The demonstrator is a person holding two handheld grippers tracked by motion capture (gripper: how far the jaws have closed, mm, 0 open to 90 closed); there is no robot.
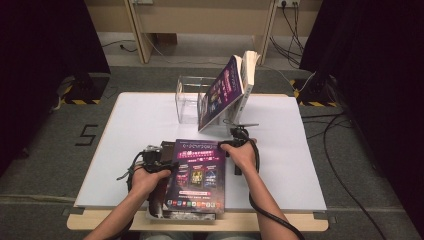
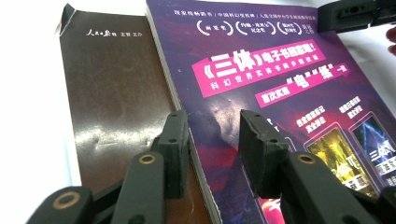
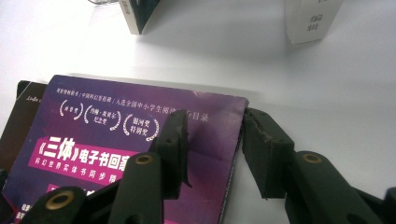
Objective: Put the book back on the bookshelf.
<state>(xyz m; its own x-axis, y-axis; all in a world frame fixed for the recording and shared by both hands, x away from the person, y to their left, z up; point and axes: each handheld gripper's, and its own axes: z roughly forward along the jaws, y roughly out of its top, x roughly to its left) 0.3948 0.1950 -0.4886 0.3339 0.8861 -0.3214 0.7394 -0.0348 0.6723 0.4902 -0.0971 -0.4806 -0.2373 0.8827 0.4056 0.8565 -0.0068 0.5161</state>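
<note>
two grippers sit at opposite edges of the purple book (image 1: 196, 175), which lies face up on a short stack at the near edge of the white table (image 1: 125, 145). your left gripper (image 2: 212, 149) straddles its spine side, one jaw over the dark brown book (image 2: 116, 116) underneath and one over the purple cover. your right gripper (image 3: 212, 149) brackets the far right corner, one jaw on the cover and the other just off the edge over bare table. both pairs of jaws stand part closed around an edge, and the pads do not yet look pressed on it, so read them as not gripping. from above, your left hand (image 1: 147, 177) and right hand (image 1: 242, 155) flank the book.

judging by this, you are at the grasp step: getting hold of the top book to lift it off the stack. further back, a matching book (image 1: 220, 95) already leans upright by the clear holder (image 1: 190, 100), with another thick book (image 1: 249, 70) behind it, so the purple one probably goes there too.

next, finish the squeeze on each side so that only the top book is caught. the left jaw over the brown cover is the risk; it could drag the lower book along. then lift both hands together, keeping it level.
</note>
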